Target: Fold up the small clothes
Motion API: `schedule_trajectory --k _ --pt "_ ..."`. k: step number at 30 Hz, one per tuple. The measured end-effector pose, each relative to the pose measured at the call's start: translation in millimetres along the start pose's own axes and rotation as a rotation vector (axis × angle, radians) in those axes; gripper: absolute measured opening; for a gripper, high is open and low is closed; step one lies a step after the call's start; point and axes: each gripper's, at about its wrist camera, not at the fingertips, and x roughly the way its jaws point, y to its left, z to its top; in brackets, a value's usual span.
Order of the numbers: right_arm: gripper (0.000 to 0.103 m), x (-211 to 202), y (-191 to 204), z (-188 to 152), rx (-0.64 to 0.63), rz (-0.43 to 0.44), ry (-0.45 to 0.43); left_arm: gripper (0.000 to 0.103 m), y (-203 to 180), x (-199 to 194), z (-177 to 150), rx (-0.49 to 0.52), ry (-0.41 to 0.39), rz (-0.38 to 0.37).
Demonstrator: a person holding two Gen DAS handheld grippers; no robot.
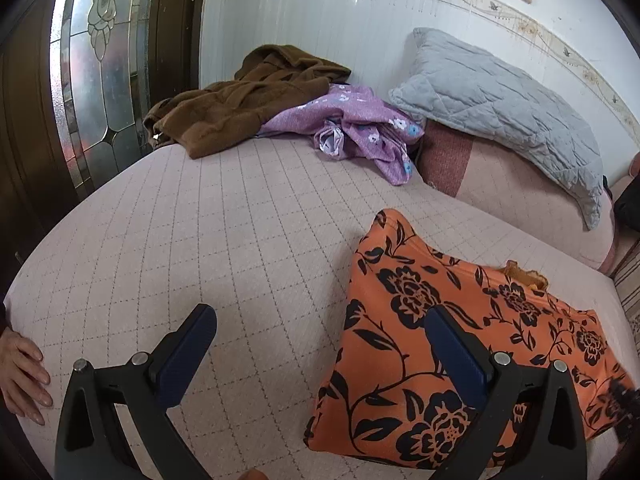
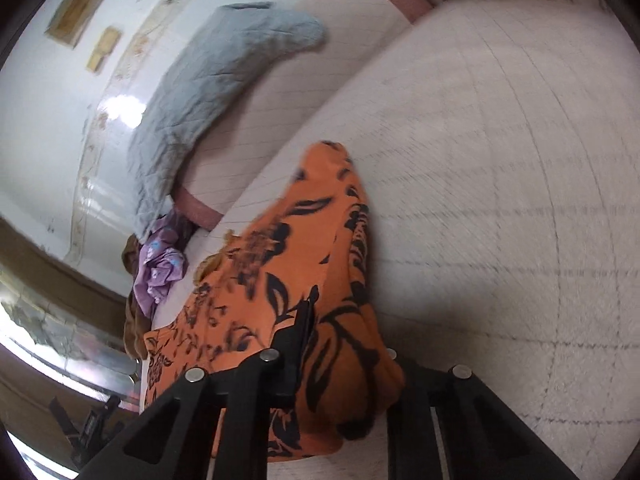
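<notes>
Starting leftmost, our left tongs hang spread above the bed; rightward, the orange floral garment lies partly folded (brown and purple clothes wait), our right tongs pinching its edge.

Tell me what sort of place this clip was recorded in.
Most likely a bedroom at home. The work surface is a bed with a quilted pink cover, a grey pillow lies against the tiled wall, and loose clothes are heaped behind, a brown garment and a purple floral one.
</notes>
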Motion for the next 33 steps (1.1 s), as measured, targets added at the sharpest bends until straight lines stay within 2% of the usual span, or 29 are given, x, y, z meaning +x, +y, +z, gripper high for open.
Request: schedule_trajectory --k 4,8,10,15,22,30,33 --pt "0.016 -8 52 12 -0.093 0.079 -0.031 0.103 8 1 2 -0.047 0.011 -0.025" --pt "0.015 5 127 15 -0.22 0.181 -0.019 0.103 18 -4 4 -0.092 -0.007 -0.033" --pt "0.015 25 175 6 -0.314 0.224 0.013 0.103 26 -8 6 -0.123 -0.024 -0.036" --pt "0.014 80 250 -36 -0.44 0.282 0.12 0.103 46 -12 10 -0.171 -0.053 -0.012" --pt "0.014 132 295 -103 -0.533 0.312 0.236 0.103 70 -14 11 -0.2 -0.062 0.01" --pt "0.014 141 326 -149 -0.629 0.376 0.283 0.103 90 -20 13 -0.25 -0.092 0.014" --pt "0.014 149 332 -171 -0.677 0.364 0.315 0.103 90 -17 12 -0.253 -0.083 0.004"
